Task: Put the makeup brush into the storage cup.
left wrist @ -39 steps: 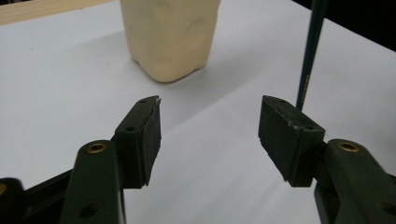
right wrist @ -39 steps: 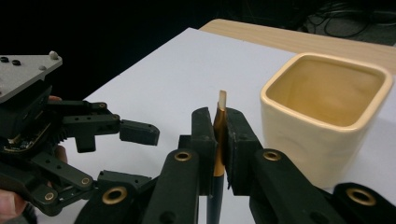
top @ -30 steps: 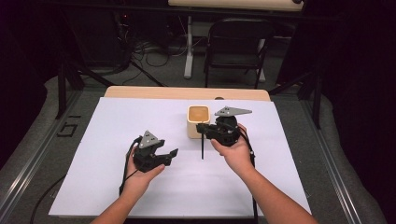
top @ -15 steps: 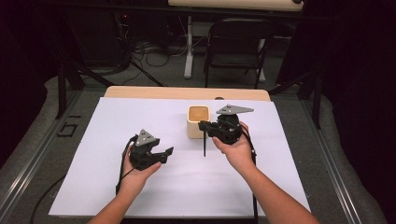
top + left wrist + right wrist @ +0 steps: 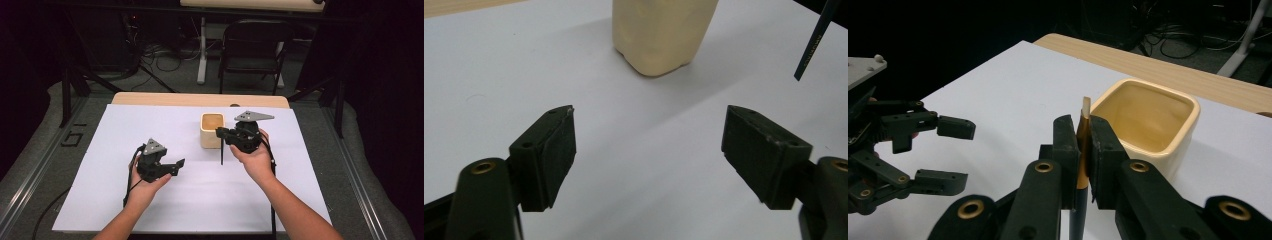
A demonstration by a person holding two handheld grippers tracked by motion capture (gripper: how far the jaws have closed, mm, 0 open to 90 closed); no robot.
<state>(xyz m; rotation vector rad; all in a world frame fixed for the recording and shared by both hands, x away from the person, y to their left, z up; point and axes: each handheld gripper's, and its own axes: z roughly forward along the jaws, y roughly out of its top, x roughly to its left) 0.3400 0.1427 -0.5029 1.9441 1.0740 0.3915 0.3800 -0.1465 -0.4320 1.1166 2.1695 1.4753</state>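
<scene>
Dark pencil [image 5: 221, 152] top hidden between right gripper [image 5: 222, 132] jaws.

The pencil [image 5: 221, 153] was thin and dark, with a pale flat top end [image 5: 1086, 106]. It hung upright above the white sheet, pinched near its top, its lower tip close to the paper. The cup [image 5: 212, 130] just beside it was cream, square with rounded corners, standing upright and open, empty inside
</scene>
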